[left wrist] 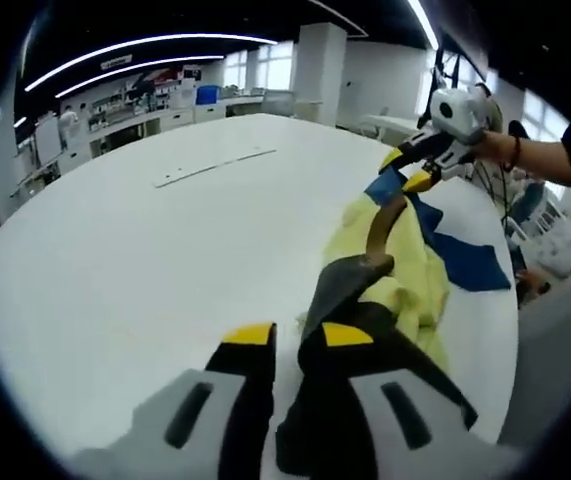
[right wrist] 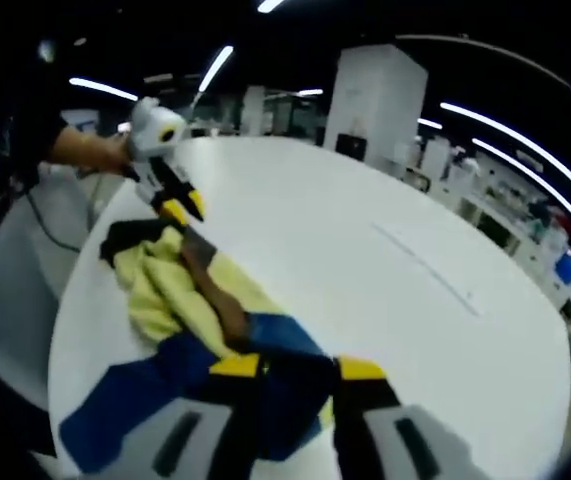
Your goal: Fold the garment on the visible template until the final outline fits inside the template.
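White worktop in a lab hall, faint template line across its middle. Garment, yellow with blue and dark panels, is bunched near the worktop's edge, well apart from that line, strung lengthwise between both grippers. Left gripper is clamped on a dark fold at one end; right gripper pinches blue cloth at the other end. Long axis runs gripper to gripper, roughly along the edge. Best move, I think: keep both grips, pull taut, drag toward the template, lay flat before folding.
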A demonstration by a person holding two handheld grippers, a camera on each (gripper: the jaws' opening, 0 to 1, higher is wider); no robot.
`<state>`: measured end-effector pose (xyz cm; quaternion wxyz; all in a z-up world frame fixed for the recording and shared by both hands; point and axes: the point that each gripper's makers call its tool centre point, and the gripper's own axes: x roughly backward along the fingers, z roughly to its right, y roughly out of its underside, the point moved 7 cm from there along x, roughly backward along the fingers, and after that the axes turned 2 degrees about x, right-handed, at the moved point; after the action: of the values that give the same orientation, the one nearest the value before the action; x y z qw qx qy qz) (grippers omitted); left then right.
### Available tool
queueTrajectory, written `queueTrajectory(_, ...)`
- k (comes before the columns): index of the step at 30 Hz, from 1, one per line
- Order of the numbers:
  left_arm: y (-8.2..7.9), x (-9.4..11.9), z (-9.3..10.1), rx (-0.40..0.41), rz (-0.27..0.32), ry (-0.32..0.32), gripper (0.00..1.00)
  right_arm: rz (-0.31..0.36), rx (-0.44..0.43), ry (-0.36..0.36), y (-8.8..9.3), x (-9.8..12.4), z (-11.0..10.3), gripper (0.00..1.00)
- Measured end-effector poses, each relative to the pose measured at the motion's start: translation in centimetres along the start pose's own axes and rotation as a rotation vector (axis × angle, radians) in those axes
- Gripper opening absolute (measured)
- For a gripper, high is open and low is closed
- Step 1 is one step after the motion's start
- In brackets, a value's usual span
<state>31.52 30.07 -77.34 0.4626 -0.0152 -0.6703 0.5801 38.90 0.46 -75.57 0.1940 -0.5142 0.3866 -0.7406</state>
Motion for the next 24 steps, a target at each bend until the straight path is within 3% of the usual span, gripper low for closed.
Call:
queueTrajectory(4,0.3,-0.4,-0.1,-0.009,-0.01,0.016,0.0,0.008,-0.007,0.01,-0.1,-0.1,0.2,0.11)
queueTrajectory(7,0.5,-0.5,-0.2,-0.016,-0.012,0.019,0.0,0.014,-0.017,0.016,-0.1,0.0,0.4,0.01)
queueTrajectory(11,0.5,-0.3,-0.7,-0.001,-0.002,0.001,0.0,0.043,-0.042,0.016,-0.4,0.1,0.6,0.0)
queueTrajectory(14,-0.4,0.3,-1.1,0.02,0.056,-0.013,0.0,0.085,-0.098,0.011,-0.9,0.3,0.6,0.0)
queueTrajectory(18,-2.1,1.3,-1.4,0.031,0.085,-0.012,0.0,0.127,-0.146,0.009,-1.7,0.9,0.8,0.0)
queueTrajectory(24,-4.6,2.9,-2.9,0.088,0.216,-0.034,0.0,0.215,-0.231,0.01,-3.0,1.7,1.0,0.0)
